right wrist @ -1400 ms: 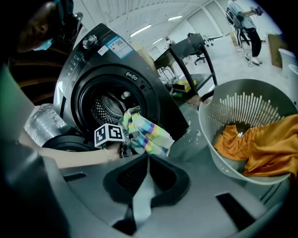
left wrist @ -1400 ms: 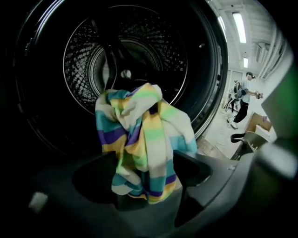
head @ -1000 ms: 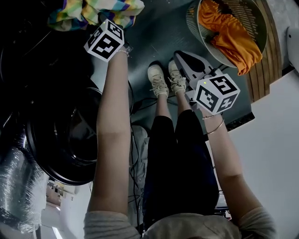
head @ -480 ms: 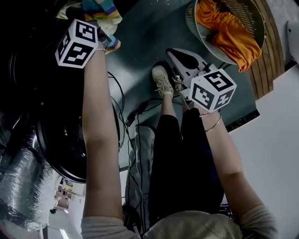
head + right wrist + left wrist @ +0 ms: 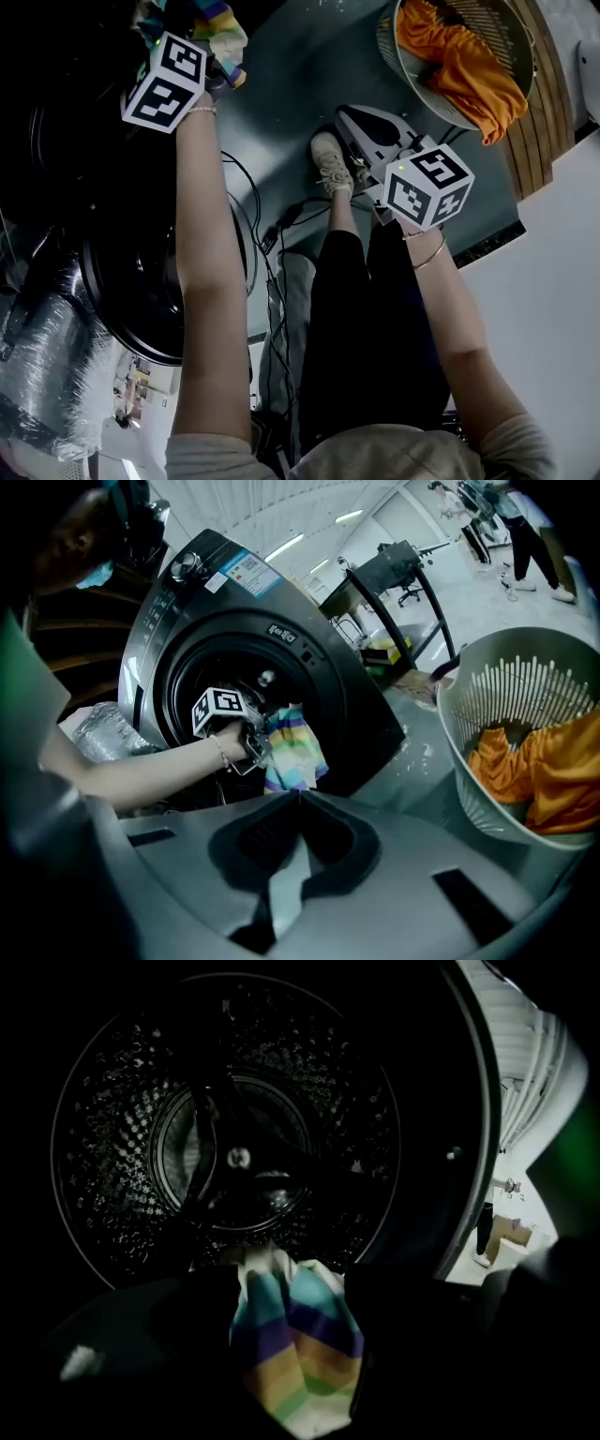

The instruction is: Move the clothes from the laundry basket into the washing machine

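A rainbow-striped cloth (image 5: 295, 1344) hangs at the mouth of the washing machine drum (image 5: 234, 1157). It lies between the jaws of my left gripper (image 5: 292, 1321), which have just been opening and now stand wide and loose around it. From the right gripper view, the left gripper (image 5: 246, 744) and the striped cloth (image 5: 295, 747) sit at the dark round opening. My right gripper (image 5: 300, 797) is shut with nothing in it and hovers over the floor short of the laundry basket (image 5: 506, 696). Orange clothes (image 5: 459, 66) lie in the basket (image 5: 389, 56).
The machine's open door (image 5: 141, 281) hangs low on the left. Cables (image 5: 281, 216) run across the dark floor by the person's shoes (image 5: 330, 164). A wooden slatted board (image 5: 536, 122) lies right of the basket. Crumpled clear plastic (image 5: 37, 375) sits at the lower left.
My left gripper has swung left and up in the head view, carrying the striped cloth to the machine's opening. The right gripper has stayed nearly still.
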Available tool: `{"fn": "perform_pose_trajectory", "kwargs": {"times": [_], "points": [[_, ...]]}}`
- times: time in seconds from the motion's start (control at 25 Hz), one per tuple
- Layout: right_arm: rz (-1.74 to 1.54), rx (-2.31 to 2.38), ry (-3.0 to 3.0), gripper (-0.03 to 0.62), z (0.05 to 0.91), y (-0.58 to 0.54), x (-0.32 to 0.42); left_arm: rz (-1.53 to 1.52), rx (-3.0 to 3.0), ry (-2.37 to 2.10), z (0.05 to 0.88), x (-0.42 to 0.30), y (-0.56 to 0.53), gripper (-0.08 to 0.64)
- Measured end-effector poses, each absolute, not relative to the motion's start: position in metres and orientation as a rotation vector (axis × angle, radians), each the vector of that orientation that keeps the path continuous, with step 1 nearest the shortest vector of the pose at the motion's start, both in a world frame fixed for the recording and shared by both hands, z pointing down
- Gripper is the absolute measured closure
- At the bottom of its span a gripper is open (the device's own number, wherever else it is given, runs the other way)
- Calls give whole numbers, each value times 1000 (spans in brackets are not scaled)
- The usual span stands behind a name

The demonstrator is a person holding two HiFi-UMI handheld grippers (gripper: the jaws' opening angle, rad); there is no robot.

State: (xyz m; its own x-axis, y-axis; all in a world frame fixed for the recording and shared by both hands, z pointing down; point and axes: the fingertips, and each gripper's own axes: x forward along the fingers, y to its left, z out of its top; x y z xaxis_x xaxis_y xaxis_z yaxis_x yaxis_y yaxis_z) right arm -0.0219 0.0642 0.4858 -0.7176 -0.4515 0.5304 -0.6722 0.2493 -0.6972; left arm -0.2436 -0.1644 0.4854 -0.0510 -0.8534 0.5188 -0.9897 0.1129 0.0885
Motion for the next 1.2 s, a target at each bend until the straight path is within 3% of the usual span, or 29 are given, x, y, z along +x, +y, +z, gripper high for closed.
{"fn": "perform_pose_trajectory", "kwargs": {"times": [0.36, 0.6, 0.64, 0.68, 0.72, 0.76, 1.2], "points": [[1457, 1055, -2269, 580, 490, 69, -13, 738, 1554, -1849, 566, -233, -52, 160], [1462, 1055, -2255, 581, 499, 67, -6, 773, 1451, -1789, 608, -251, -55, 163], [1470, 1057, -2251, 580, 501, 67, -5, 767, 1459, -1760, 610, -247, -58, 173], [1477, 1059, -2247, 581, 502, 67, -5, 761, 1468, -1740, 608, -243, -61, 278], [1482, 1060, -2246, 581, 503, 66, -6, 754, 1482, -1729, 605, -239, -64, 432], [1484, 1058, -2248, 581, 504, 65, -7, 743, 1507, -1720, 602, -235, -69, 488], [1472, 1047, -2320, 581, 488, 45, -17, 597, 1852, -1820, 531, -238, -150, 503]]}}
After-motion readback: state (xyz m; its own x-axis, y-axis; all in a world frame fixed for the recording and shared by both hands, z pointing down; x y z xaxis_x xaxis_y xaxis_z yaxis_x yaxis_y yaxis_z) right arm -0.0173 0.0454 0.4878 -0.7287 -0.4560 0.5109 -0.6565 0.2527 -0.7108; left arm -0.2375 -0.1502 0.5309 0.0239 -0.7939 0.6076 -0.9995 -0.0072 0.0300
